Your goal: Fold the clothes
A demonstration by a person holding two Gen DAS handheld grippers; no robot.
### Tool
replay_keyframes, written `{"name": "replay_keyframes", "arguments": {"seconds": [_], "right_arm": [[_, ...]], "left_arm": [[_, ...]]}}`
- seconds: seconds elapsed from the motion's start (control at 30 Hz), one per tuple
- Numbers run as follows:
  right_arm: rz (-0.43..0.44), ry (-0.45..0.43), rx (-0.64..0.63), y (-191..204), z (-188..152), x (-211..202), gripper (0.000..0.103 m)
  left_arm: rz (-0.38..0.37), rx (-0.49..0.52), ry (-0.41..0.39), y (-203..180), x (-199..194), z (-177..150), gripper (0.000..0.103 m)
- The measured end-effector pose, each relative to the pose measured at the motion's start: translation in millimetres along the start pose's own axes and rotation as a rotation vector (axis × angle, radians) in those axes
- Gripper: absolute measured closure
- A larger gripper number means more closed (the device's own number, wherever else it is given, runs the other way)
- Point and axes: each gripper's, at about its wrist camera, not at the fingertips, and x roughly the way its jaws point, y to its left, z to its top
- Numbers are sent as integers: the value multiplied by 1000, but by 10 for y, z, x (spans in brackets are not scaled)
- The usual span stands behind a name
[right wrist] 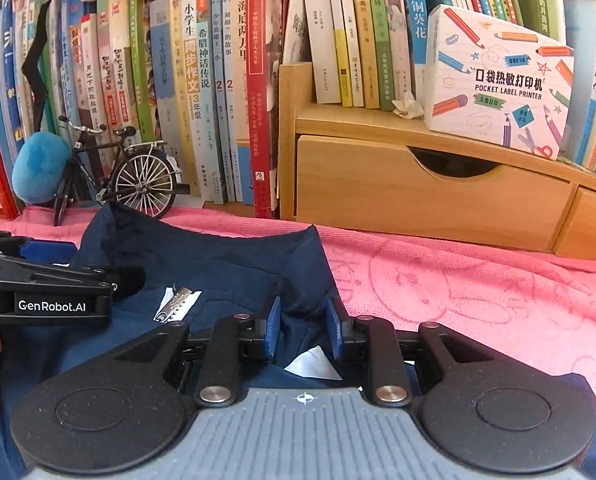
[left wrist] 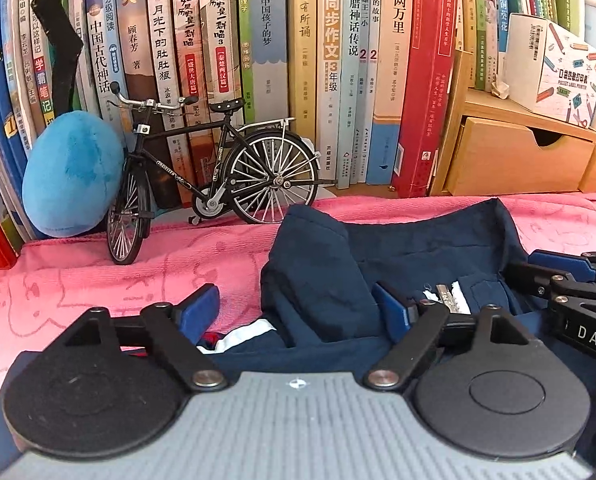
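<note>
Straight ahead of both tools stands a packed row of books (left wrist: 330, 72), spines outward. Ahead and to the left, a model bicycle (left wrist: 214, 176) leans against them beside a blue plush toy (left wrist: 72, 174). Ahead and to the right sits a wooden desk shelf (right wrist: 418, 184) with drawers, holding more books and a printed cardboard box (right wrist: 498, 80). A pink towel (right wrist: 478, 288) covers the surface underneath. The light is bright and even.

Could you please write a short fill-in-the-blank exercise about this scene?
1. The navy garment lies on a ___ towel.
2. A toy ___ stands beside the blue plush.
3. The left gripper has its jaws wide ___.
4. The label printer box rests on a ___ drawer unit.

Missing words: pink; bicycle; open; wooden
</note>
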Motion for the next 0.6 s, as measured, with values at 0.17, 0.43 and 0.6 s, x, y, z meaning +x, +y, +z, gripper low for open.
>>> {"name": "replay_keyframes", "arguments": {"seconds": [0.17, 0.43, 0.6], "right_arm": [[-85, 20, 70, -60, 46, 98, 31], [-37, -70, 243, -342, 95, -462, 0], [180, -122, 290, -465, -276, -1248, 0]], "left_arm": [[62, -32, 34, 2, 114, 89, 0], [40, -47, -196, 429, -1481, -113, 0], [44, 32, -137, 587, -2018, -837, 0]]}}
